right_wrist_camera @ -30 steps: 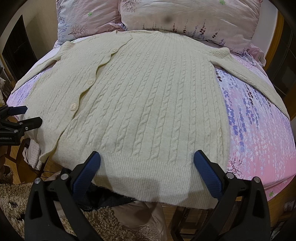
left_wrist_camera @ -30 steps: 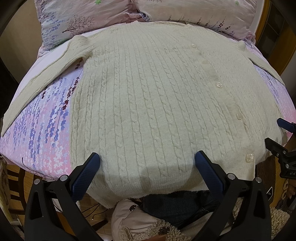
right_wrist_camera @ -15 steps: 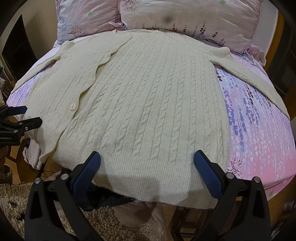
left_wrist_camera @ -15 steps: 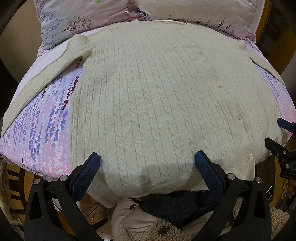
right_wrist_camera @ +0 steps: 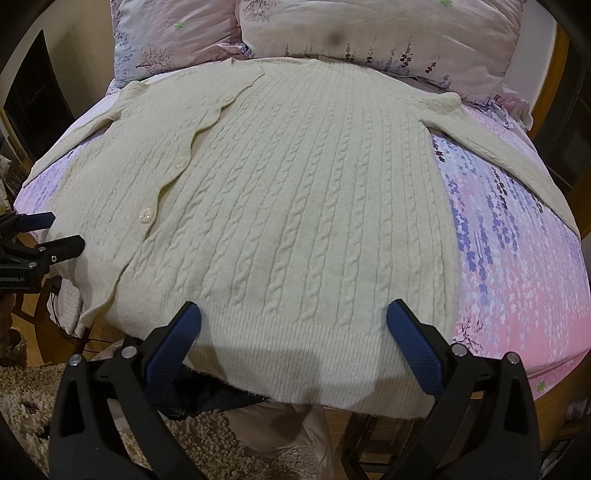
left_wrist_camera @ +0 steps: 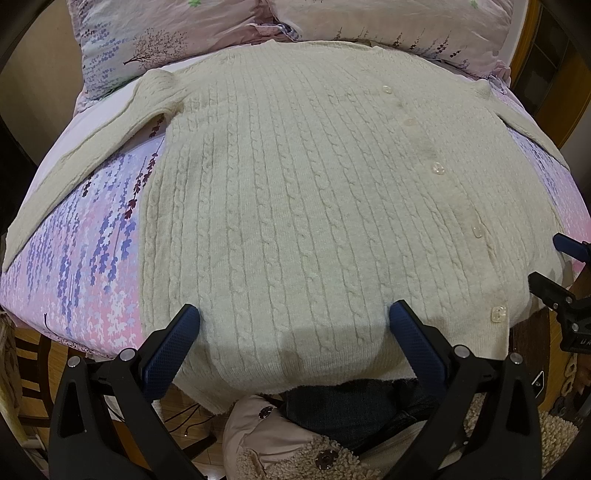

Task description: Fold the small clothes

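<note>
A cream cable-knit cardigan (left_wrist_camera: pixel 295 206) lies flat and buttoned on the bed, sleeves spread out to both sides; it also shows in the right wrist view (right_wrist_camera: pixel 295 206). Its hem hangs over the near bed edge. My left gripper (left_wrist_camera: pixel 291 321) is open and empty, hovering over the hem on the left half. My right gripper (right_wrist_camera: pixel 293 321) is open and empty over the hem on the right half. Each gripper shows at the edge of the other's view, the right one (left_wrist_camera: pixel 557 273) and the left one (right_wrist_camera: pixel 40 236).
The bed has a pink and purple floral sheet (left_wrist_camera: pixel 77 266) and two floral pillows (right_wrist_camera: pixel 369 33) at the head. A shaggy beige rug (right_wrist_camera: pixel 33 413) and wooden floor lie below the near edge. The person's clothing (left_wrist_camera: pixel 332 413) shows below the hem.
</note>
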`<state>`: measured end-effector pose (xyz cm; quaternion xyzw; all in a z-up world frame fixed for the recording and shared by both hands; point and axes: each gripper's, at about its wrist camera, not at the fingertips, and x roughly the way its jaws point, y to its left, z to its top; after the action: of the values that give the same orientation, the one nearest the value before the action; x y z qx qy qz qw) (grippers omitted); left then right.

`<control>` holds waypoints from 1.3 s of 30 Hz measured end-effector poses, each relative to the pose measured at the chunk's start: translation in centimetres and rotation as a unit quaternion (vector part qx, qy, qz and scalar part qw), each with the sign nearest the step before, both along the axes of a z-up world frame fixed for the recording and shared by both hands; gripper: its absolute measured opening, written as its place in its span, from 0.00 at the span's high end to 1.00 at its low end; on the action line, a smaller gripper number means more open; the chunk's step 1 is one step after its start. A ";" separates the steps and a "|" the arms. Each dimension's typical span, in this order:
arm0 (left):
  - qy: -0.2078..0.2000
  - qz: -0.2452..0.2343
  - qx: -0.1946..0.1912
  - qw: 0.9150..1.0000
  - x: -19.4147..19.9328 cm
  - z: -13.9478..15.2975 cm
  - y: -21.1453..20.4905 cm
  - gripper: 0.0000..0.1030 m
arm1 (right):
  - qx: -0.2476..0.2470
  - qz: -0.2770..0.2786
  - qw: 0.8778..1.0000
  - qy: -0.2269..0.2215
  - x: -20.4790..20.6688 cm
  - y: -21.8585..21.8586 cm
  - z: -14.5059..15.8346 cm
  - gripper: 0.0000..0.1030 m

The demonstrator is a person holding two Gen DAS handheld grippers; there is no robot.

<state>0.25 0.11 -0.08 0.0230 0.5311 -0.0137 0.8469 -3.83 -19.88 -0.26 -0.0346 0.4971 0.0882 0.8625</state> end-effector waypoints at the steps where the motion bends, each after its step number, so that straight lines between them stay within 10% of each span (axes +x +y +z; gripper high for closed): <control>1: 0.001 0.000 0.000 1.000 0.0 0.0 0.0 0.01 | 0.002 0.000 1.000 0.000 0.0 0.0 0.1 0.02; 14: -0.030 0.000 -0.050 0.998 2.8 2.1 1.8 0.01 | 0.105 -0.145 0.982 -0.060 5.2 -10.1 3.9 0.04; 20: -0.091 0.020 -0.068 0.993 5.8 3.9 3.4 0.01 | 0.202 -0.292 0.932 -0.076 9.1 -19.8 3.5 0.16; 26: -0.138 0.018 -0.063 0.988 9.3 5.2 4.2 0.01 | 0.316 -0.423 0.848 -0.040 12.6 -27.9 0.5 0.41; 39: -0.115 0.010 -0.099 0.988 14.7 4.1 5.1 0.01 | 0.310 -0.515 0.796 -0.066 14.0 -32.1 -1.6 0.75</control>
<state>14.95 5.24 4.05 -0.0651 0.4267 -0.0546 0.9004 10.12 -51.98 -1.90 0.4900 0.3291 -0.2220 0.7761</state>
